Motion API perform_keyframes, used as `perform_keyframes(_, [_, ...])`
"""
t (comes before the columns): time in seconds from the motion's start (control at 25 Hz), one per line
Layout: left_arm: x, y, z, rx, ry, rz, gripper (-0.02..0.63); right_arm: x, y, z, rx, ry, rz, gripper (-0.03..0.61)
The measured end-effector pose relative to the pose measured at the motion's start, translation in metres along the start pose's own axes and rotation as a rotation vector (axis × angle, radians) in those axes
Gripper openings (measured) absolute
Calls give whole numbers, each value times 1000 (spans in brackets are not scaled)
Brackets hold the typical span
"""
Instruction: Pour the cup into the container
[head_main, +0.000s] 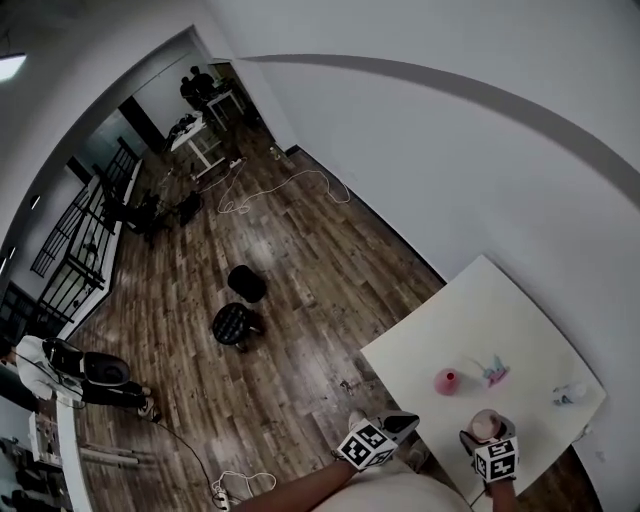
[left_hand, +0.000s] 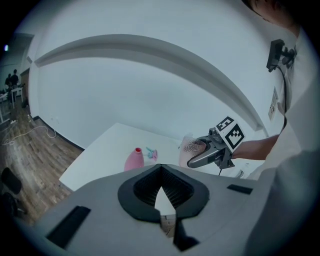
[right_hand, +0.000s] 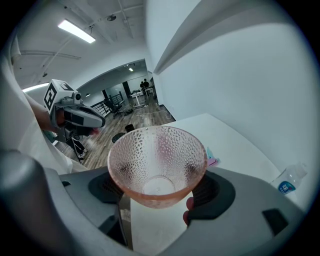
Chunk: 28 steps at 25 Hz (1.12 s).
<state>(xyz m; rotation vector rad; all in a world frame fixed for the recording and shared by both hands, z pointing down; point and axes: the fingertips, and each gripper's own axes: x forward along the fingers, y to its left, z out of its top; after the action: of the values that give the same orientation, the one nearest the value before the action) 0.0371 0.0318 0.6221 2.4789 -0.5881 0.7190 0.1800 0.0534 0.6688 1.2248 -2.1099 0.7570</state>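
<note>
A pink dimpled glass cup (right_hand: 157, 160) sits upright between the jaws of my right gripper (right_hand: 157, 192), which is shut on it; I see nothing inside it. In the head view the cup (head_main: 486, 424) and right gripper (head_main: 487, 432) hang over the near edge of the white table (head_main: 500, 310). The pink, narrow-necked container (head_main: 446, 381) stands on the table just left of and beyond the cup, and appears as a pink container (left_hand: 134, 160) in the left gripper view too. My left gripper (head_main: 392, 430) hovers off the table's near-left corner, its jaws (left_hand: 161, 192) closed together on nothing.
A small blue-and-pink object (head_main: 494, 372) lies behind the container, and a small plastic bottle (head_main: 570, 393) stands near the table's right corner. A white wall runs behind the table. To the left lies wooden floor with two black stools (head_main: 240, 305) and cables.
</note>
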Motion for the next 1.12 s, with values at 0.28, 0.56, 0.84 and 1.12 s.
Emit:
perform_keyframes(0.28, [-20,18,0,-29,-23,89,9,16,9,14,-39,-4,33,373])
perform_keyframes(0.56, [-36,27,-13,-71,-21,128,9,29,15,21,-61,0,44,373])
perform_keyframes(0.84, [-26,32,-19,-66,-9,123,9,41,3,7,-62,-2,26,373])
perform_keyframes(1.12, [-18,20,-17,-44,16,63,9,28,1,-5,-24,9,-20,373])
